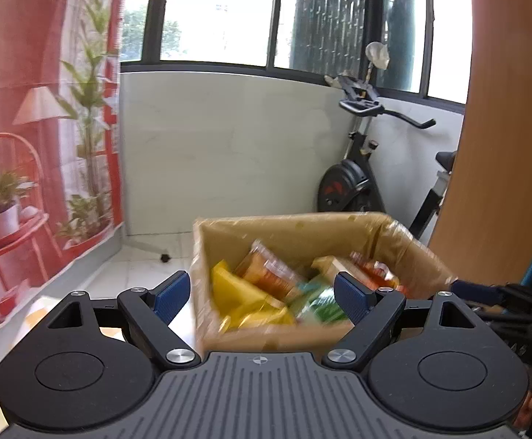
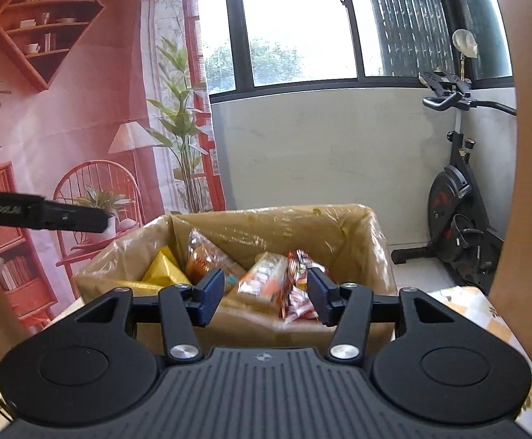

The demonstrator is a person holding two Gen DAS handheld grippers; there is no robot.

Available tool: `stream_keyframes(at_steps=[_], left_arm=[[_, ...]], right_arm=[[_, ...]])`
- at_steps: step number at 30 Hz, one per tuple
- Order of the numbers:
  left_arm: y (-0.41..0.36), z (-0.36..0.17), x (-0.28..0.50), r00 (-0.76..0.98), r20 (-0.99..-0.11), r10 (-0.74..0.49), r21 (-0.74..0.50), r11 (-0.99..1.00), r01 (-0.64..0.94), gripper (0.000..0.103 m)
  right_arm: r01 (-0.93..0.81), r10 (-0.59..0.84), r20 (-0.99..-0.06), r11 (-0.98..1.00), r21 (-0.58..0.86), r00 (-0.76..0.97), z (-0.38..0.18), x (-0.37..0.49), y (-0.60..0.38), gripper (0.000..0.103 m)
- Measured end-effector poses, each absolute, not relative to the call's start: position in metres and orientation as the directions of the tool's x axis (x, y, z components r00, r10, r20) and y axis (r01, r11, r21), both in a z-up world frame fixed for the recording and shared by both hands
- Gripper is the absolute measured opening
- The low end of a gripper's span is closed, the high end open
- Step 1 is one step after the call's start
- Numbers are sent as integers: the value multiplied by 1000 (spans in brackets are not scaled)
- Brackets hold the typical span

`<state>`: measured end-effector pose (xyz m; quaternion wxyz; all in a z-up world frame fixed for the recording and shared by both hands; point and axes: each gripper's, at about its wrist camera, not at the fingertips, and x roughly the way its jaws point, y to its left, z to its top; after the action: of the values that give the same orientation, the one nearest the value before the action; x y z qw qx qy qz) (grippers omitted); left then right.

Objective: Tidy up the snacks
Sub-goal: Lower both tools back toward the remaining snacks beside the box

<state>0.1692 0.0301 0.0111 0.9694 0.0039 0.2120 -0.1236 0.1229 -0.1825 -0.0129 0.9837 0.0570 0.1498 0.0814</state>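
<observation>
Left hand-held gripper [image 1: 262, 294]: yours stands wide, empty.
Right hand-held gripper [image 2: 266, 294]: narrower, gripping nothing.
Risk: your fingers could snag the cardboard box [image 2: 372, 241] lining.

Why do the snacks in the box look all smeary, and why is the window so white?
Left wrist view: the snack packets and cardboard box are smeared by motion blur. Right wrist view: the packets are only slightly blurred. Both views: the window is washed white by daylight, and straight lines bulge.
</observation>
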Motion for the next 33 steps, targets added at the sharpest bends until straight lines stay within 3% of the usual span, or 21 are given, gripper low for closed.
stream_keyframes(at_steps=[6,23,33], left_arm=[[50,-17,134,876,-436,-205,-28,976,214,87],[76,-92,96,821,-544,-173,-110,985,134,87],[85,-117,81,786,-602,-140,-149,987,62,87]], right_arm=[[-142,182,-318,979,144,930,-34,91,-183,54],[-59,144,-563,984,167,814,-136,32,-196,54],[39,47,-619,991,125,784,-158,8,-220,54]])
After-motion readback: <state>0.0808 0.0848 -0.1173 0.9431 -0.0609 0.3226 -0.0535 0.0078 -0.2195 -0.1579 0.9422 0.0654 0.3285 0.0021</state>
